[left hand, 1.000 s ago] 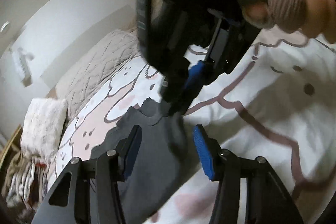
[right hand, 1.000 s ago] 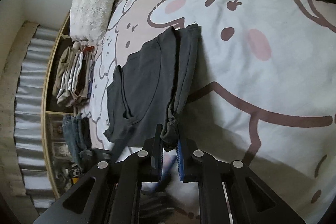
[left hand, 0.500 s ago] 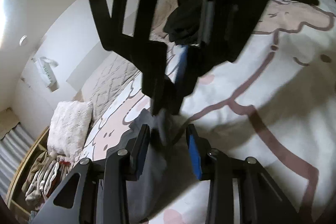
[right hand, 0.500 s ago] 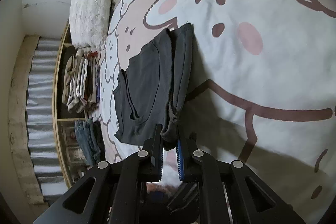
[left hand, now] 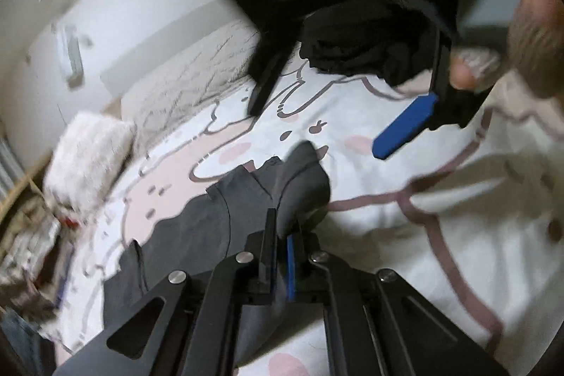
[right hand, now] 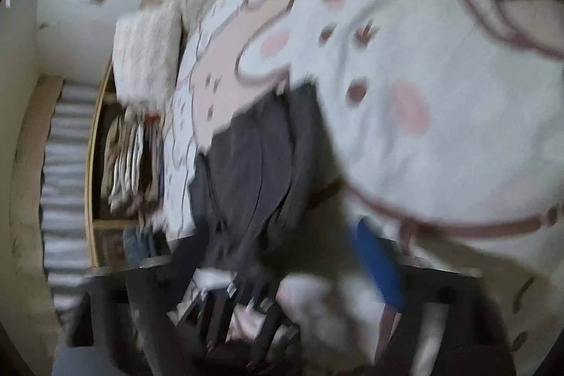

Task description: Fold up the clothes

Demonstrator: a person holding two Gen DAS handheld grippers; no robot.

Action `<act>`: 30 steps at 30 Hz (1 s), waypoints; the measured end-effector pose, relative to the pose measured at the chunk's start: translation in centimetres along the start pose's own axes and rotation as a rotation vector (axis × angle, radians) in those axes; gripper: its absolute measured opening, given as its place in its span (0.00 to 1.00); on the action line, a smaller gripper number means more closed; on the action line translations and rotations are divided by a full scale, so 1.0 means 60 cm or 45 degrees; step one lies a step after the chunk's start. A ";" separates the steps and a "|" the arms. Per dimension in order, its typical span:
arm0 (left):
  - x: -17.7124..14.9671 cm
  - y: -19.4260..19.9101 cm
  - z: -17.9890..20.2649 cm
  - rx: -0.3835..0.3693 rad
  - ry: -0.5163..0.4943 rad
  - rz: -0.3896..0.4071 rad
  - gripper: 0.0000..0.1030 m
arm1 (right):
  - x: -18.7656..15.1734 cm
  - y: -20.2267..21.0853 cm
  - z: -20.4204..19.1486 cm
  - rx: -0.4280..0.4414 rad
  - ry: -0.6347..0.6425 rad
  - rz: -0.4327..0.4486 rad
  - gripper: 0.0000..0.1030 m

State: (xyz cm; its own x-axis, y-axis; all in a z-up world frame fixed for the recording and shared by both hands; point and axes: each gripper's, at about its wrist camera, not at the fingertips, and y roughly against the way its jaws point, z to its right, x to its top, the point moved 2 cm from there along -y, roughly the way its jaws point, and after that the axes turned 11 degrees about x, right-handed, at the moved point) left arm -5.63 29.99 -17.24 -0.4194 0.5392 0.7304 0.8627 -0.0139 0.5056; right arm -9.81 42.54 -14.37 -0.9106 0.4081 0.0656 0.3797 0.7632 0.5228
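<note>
A dark grey T-shirt (left hand: 218,217) lies on the cartoon-print bedspread (left hand: 476,199), with its right edge folded over. My left gripper (left hand: 280,256) is shut on that folded edge and holds it a little above the bed. My right gripper (left hand: 317,108) hangs open above the bed further back, its blue pad (left hand: 405,125) showing, with nothing between the fingers. The right wrist view is blurred; the shirt (right hand: 253,171) shows at centre and the right gripper (right hand: 282,256) is open with its blue pad (right hand: 377,259) at lower right.
A pile of black clothes (left hand: 363,41) lies at the far side of the bed. A fluffy white pillow (left hand: 88,157) and a knitted blanket (left hand: 187,83) lie at the left. A shelf with folded clothes (right hand: 130,157) stands beside the bed.
My left gripper has closed on the shirt's folded edge. My right gripper has let go of that edge, opened and pulled away upward.
</note>
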 end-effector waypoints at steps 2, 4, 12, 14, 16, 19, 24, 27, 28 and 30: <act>0.004 -0.001 -0.012 -0.063 0.070 -0.038 0.04 | 0.026 -0.005 0.014 0.086 -0.063 -0.015 0.84; 0.004 0.000 -0.016 -0.078 0.096 -0.067 0.04 | 0.053 -0.019 0.031 0.128 -0.099 -0.015 0.82; -0.002 0.003 -0.022 -0.161 0.173 -0.146 0.04 | 0.141 -0.171 0.065 0.083 -0.042 -0.285 0.56; -0.004 0.003 -0.025 -0.181 0.195 -0.168 0.04 | 0.160 -0.188 0.051 0.110 -0.002 -0.303 0.56; -0.006 -0.001 -0.026 -0.201 0.200 -0.185 0.04 | 0.177 -0.203 0.042 0.124 0.021 -0.312 0.54; -0.006 -0.006 -0.028 -0.223 0.196 -0.200 0.04 | 0.191 -0.226 0.036 0.059 0.087 -0.325 0.15; -0.006 -0.008 -0.039 -0.245 0.233 -0.222 0.04 | 0.190 -0.227 0.014 -0.078 0.227 -0.323 0.07; -0.009 0.006 -0.060 -0.215 0.304 -0.207 0.04 | 0.187 -0.224 -0.009 -0.095 0.277 -0.304 0.07; -0.009 0.012 -0.068 -0.199 0.323 -0.192 0.04 | 0.187 -0.224 -0.017 -0.098 0.286 -0.296 0.06; -0.013 0.022 -0.084 -0.170 0.358 -0.184 0.04 | 0.192 -0.222 -0.033 -0.096 0.302 -0.274 0.06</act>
State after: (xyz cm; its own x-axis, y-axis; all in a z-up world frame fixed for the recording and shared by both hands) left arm -5.58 25.33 -14.82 -0.6121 0.2909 0.7353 0.7518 -0.0744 0.6552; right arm -25.66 36.05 -18.89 -0.9846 0.1069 0.1381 0.1695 0.7766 0.6068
